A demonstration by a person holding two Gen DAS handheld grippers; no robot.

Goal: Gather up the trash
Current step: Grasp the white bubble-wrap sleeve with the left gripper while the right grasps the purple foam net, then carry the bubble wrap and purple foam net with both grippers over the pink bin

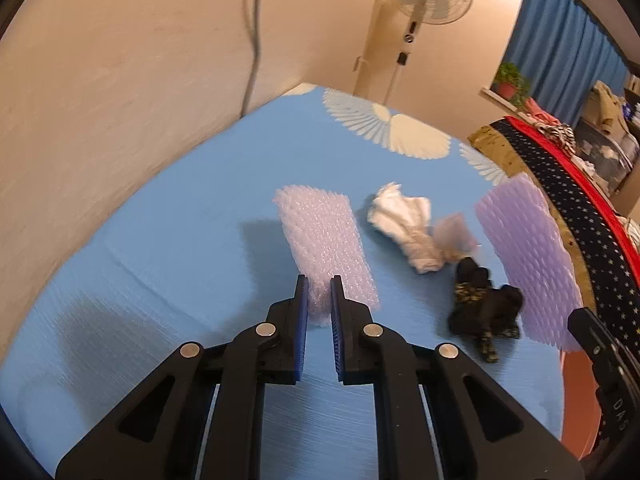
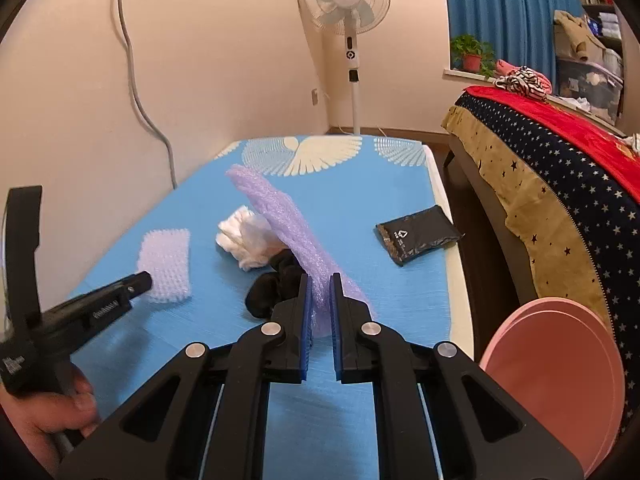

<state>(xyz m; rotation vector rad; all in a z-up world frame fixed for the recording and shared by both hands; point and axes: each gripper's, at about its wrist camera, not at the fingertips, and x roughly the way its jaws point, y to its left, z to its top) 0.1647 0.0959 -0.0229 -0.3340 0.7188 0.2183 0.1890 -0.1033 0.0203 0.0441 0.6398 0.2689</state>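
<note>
On the blue mat (image 1: pixel 168 240) lie a pale foam net sleeve (image 1: pixel 324 248), a crumpled white tissue (image 1: pixel 404 224) and a black crumpled wrapper (image 1: pixel 480 308). My left gripper (image 1: pixel 319 296) is closed on the near end of the pale sleeve; the sleeve also shows in the right wrist view (image 2: pixel 166 264). My right gripper (image 2: pixel 320 294) is shut on a purple foam net sleeve (image 2: pixel 280 220), lifted up on edge; it also shows in the left wrist view (image 1: pixel 528 256). A flat black pouch (image 2: pixel 418 236) lies at the mat's right side.
A pink bin (image 2: pixel 560 376) stands at the lower right, beside the mat. A bed with a star-patterned cover (image 2: pixel 560 184) runs along the right. A standing fan (image 2: pixel 348 4) and a wall cable (image 2: pixel 140 100) are behind the mat.
</note>
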